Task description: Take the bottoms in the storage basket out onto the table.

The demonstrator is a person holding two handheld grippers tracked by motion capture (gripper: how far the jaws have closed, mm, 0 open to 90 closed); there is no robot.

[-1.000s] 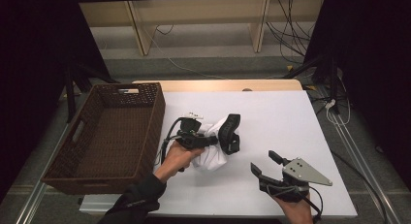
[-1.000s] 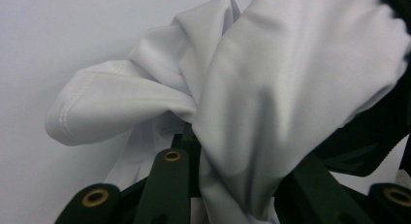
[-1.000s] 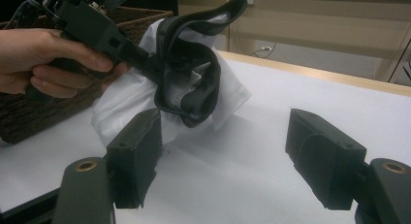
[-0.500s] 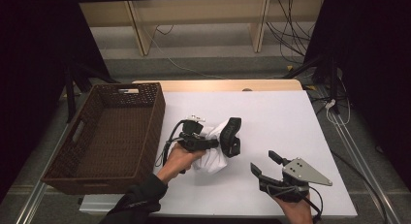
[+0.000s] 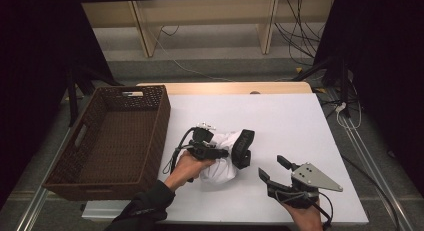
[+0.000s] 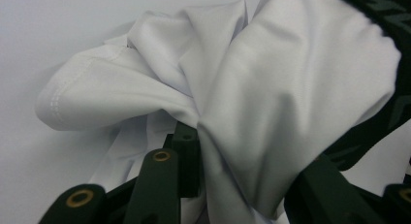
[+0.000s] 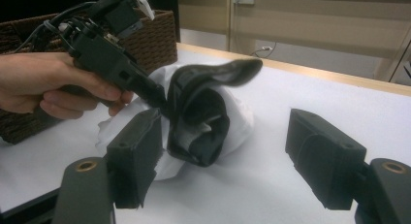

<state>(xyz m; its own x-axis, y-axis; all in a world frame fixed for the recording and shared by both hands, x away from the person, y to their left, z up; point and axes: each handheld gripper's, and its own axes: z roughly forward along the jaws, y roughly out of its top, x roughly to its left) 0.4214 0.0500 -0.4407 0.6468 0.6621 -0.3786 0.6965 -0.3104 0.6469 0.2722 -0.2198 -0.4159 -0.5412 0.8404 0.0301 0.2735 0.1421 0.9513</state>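
Note:
A crumpled white garment (image 5: 220, 167) with a black waistband (image 5: 244, 147) lies bunched on the white table (image 5: 290, 121). My left gripper (image 5: 226, 154) reaches into it from the left, held level in a hand. Close up, a fold of the white cloth (image 6: 271, 88) is pinched between the black jaws of the left gripper (image 6: 249, 155); those jaws have just been opening a little and the cloth stays between them. My right gripper (image 5: 272, 167) rests open near the front edge, just right of the garment (image 7: 240, 115), with nothing between its pads (image 7: 135, 146).
A dark wicker basket (image 5: 162, 116) stands at the table's left, with nothing seen inside. The basket (image 7: 157, 35) sits behind the left hand. White tabletop stretches to the back and right. Cables and wooden shelving lie beyond the far edge.
The left gripper and the bunched garment have shifted slightly toward the near edge. The right gripper has stayed where it was.

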